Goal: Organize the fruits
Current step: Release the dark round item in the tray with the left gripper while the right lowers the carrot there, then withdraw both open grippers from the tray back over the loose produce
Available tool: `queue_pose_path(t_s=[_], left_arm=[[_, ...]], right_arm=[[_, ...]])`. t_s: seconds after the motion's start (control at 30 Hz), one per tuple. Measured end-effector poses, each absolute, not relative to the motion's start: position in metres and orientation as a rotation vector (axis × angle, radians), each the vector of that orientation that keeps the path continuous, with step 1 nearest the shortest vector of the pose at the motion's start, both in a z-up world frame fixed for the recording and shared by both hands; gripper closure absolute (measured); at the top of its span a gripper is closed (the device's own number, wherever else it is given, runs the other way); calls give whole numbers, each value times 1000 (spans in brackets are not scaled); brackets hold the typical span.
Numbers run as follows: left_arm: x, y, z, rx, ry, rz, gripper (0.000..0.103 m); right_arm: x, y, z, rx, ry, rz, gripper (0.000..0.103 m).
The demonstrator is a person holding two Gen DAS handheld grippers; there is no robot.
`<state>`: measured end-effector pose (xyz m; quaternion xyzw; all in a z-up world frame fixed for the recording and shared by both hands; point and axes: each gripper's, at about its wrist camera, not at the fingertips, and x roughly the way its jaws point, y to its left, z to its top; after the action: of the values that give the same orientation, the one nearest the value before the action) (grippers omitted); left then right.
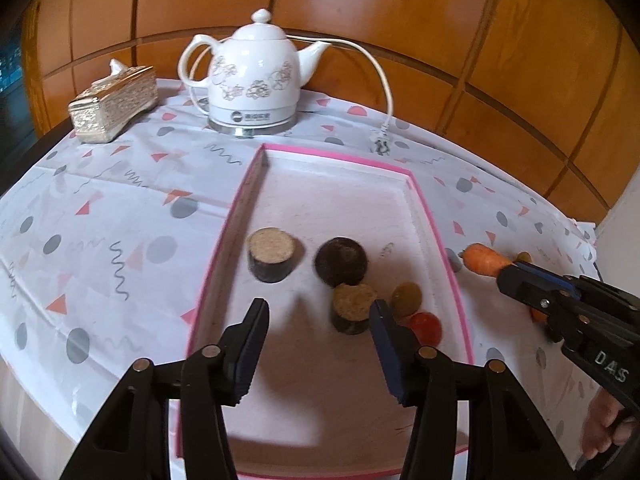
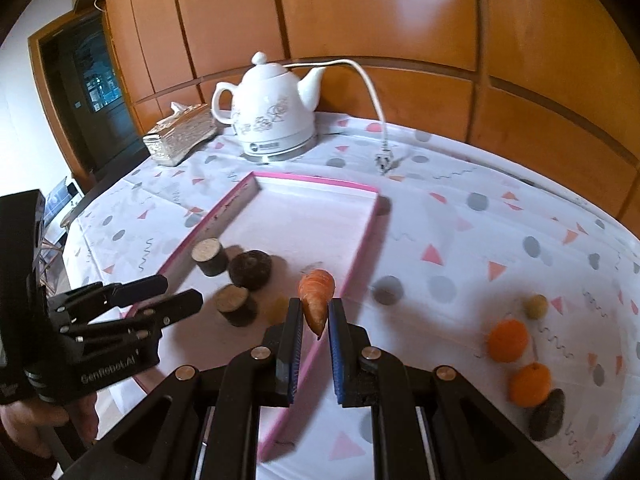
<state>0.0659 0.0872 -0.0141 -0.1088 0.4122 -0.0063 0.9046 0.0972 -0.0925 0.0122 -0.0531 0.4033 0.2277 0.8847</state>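
While the pink-rimmed tray [image 2: 362, 236] fills the middle of the right wrist view, the left gripper [image 2: 176, 294] reaches in from the lower left, its jaws parted with nothing between them, hovering just above the near left corner of the tray, probably because it has let go of a piece there. Just right of it, inside the tray, stand three dark cylinder pieces: one with a pale top [image 2: 209, 256] by the left rim, a darker one [image 2: 250, 268] beside it, and a third [image 2: 235, 304] nearer the camera, grouped close as though sorted together. A small yellowish fruit [image 2: 277, 309] lies blurred next to them. At lower centre, the right gripper [image 2: 315, 322] is clenched on the carrot [image 2: 316, 292], pinching its thin end so the thick end points away over the tray's right rim; I judge it is being carried in to join the others. Farther right, on the patterned tablecloth [image 2: 460, 216] outside the tray, wait a small yellow fruit [image 2: 535, 306], two oranges [image 2: 507, 340] [image 2: 530, 384] and a dark oval fruit [image 2: 547, 414] touching the nearer orange, not yet collected. In the upper left of the frame a tissue box [image 2: 180, 138] and a white kettle [image 2: 274, 116] stand clear of the work.
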Motion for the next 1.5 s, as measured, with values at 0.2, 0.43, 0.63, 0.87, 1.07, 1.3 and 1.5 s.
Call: queue_pose_path(t_s=[0.2,0.43,0.63,0.87,1.07,1.3,1.5], left_arm=[[61,98,-16,-227,849,30,45],[57,99,-15,-200,833,63,45],[56,92,-11,-187,824,50,42],[55,82,-8,-161,823,51,36],[55,71,-7,-138,826,39,35],[55,53,-2,-127,820,-25,28],[57,30,6,-108,804,-122,28]], right_arm=[[110,-71,0,-94,873,474,90],[113,-67,-10,-81,897,436,71],[89,-80,1,-96,845,406,71],[71,-106,8,-87,819,334,70],[61,-142,4,-46,824,248,70],[52,-201,-4,37,843,101,69],[42,-254,-9,99,848,-34,69]])
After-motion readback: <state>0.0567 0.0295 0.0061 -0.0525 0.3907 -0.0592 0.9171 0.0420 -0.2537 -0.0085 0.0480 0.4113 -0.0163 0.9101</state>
